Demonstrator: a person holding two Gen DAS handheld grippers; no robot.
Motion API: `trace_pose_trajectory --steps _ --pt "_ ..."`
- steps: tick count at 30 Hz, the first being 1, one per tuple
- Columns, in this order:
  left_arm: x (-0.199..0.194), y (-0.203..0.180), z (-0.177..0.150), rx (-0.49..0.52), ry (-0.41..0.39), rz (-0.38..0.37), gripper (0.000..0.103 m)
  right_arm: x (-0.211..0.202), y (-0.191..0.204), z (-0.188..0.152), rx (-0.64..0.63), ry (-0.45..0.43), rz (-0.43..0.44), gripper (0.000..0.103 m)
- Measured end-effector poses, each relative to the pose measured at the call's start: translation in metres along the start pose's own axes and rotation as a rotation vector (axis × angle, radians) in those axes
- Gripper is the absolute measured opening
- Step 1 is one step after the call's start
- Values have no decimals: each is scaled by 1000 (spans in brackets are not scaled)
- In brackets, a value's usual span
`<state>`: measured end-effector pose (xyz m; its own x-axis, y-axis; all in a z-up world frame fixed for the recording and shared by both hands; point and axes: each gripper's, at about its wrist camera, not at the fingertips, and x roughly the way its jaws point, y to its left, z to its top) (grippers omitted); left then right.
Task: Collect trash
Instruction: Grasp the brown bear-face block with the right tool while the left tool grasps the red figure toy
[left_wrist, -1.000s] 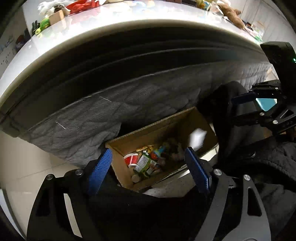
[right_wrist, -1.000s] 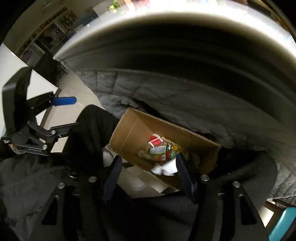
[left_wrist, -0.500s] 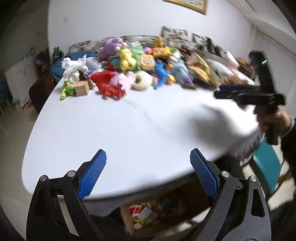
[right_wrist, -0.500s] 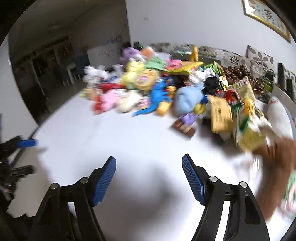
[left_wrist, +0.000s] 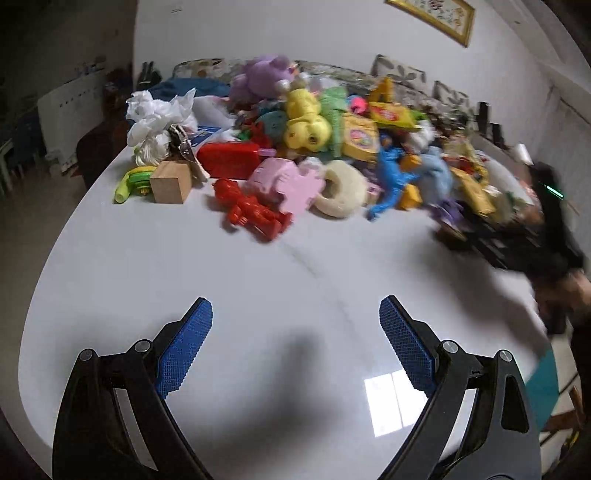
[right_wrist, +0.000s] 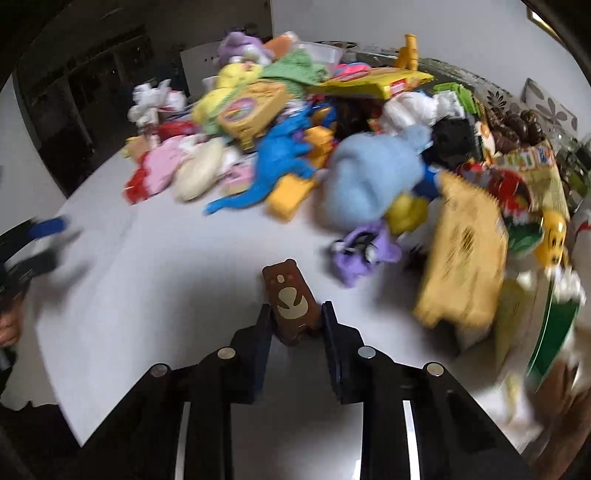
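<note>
Now, brown bear-faced packet (right_wrist: 291, 306), cream markings, between narrowed jaws

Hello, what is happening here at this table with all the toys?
A person holding a gripper in each hand is collecting trash from a white table piled with toys and wrappers. The right gripper has just been closing around a small brown bear-shaped item, which sits between its jaws. The left gripper is open and empty above bare table.

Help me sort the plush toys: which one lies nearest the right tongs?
The small purple plush, at the pile's near edge just beyond the right tongs; the light blue plush lies farther back.
</note>
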<state>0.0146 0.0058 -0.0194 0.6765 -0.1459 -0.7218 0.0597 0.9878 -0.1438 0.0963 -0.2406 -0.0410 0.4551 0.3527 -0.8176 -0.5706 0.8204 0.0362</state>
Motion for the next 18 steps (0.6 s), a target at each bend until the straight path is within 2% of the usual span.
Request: trace_pose_trajectory --steps 3,8,11,14,18 --pt "26 8 22 -55 16 40 90 -12 17 -16 39 -17 65 27" --pt "58 21 55 -195 21 132 90 -21 26 -39 76 -33 107 27" --pt "81 23 63 -182 91 191 91 -25 21 -45 104 -35 120 27" --pt "89 22 64 -124 102 291 90 -26 18 -44 112 -40 125 27" --pt "69 37 45 -124 103 287 89 -27 15 -47 122 -43 134 27"
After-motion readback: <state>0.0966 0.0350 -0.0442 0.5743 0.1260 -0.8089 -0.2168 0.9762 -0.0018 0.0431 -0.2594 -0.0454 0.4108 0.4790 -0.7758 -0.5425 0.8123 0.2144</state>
